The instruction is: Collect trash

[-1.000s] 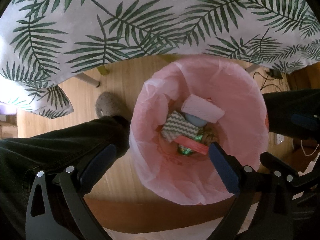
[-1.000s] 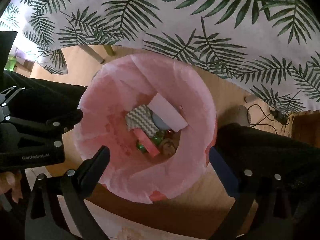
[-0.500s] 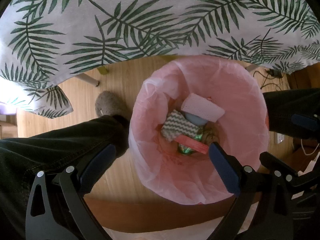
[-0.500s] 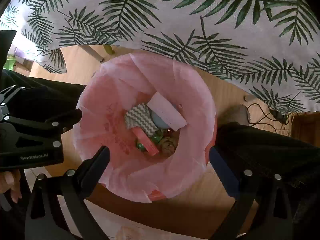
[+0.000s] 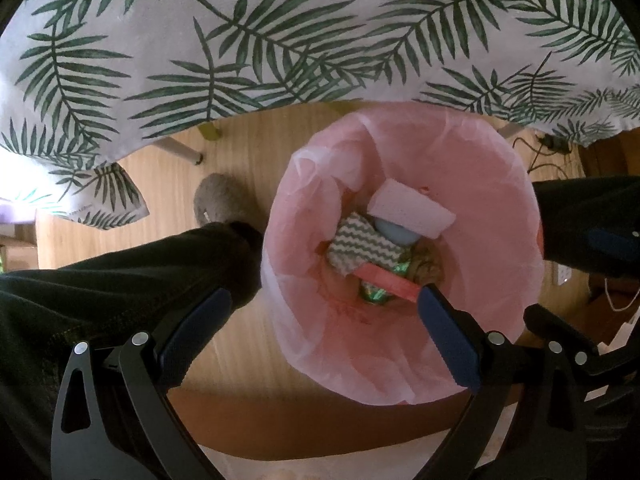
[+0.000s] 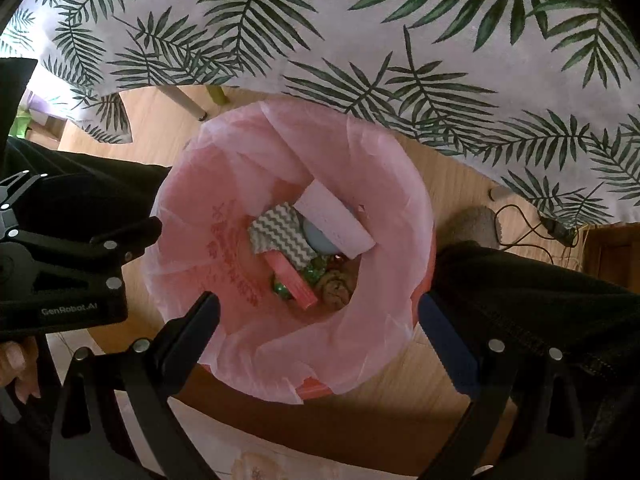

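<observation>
Fingers (image 5: 196, 332) of the left gripper (image 5: 320, 336) are spread wide and empty, and the right gripper (image 6: 316, 332) is spread and empty too; both hang above the round bin lined with a pink plastic bag (image 5: 500, 208). Down in the bag lies the trash: a flat pink bar (image 5: 390, 280), a grey-and-white zigzag cloth (image 5: 360, 250), a pale blue round thing (image 5: 394, 234) and a white rectangular block (image 5: 412, 210) (the brownish lump beside them is unclear). Dark trouser legs (image 5: 120, 276) flank the bin on the wooden floor (image 5: 236, 168). Beyond, the counter's white cloth with green palm leaves (image 5: 280, 32) hangs over
</observation>
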Available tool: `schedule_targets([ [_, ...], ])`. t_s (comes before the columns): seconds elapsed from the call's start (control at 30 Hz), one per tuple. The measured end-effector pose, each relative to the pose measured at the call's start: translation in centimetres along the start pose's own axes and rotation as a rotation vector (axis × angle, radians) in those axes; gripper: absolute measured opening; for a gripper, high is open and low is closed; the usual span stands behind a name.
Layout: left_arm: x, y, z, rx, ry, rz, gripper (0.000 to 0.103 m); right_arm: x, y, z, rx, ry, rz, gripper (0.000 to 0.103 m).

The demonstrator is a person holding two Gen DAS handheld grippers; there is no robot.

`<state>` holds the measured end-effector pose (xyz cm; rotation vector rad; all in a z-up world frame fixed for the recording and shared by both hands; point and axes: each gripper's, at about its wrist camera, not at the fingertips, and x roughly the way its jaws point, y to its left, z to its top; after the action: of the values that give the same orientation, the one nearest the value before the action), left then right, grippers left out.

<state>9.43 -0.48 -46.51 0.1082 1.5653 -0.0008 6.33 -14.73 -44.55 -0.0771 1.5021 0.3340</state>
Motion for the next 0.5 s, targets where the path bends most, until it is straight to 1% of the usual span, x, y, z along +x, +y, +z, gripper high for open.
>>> schedule_targets([
  [0.2, -0.8, 0.2, -0.1, -0.008, -0.012, -0.018, 0.097, -0.6, 0.1, -0.2, -0.001, -0.008, 0.002, 0.098],
  [0.37, -2.5, 0.4, -0.7, -0.017, -0.029, -0.049, 0.097, -2.5, 0.5, -0.6, -0.007, -0.031, 0.008, 0.098],
  [0.5, -4.1, 0.2, -1.3, -0.007, -0.052, -0.059, 0.097, -4.2, 0.9, -1.0, -0.023, -0.043, 0.009, 0.098],
])
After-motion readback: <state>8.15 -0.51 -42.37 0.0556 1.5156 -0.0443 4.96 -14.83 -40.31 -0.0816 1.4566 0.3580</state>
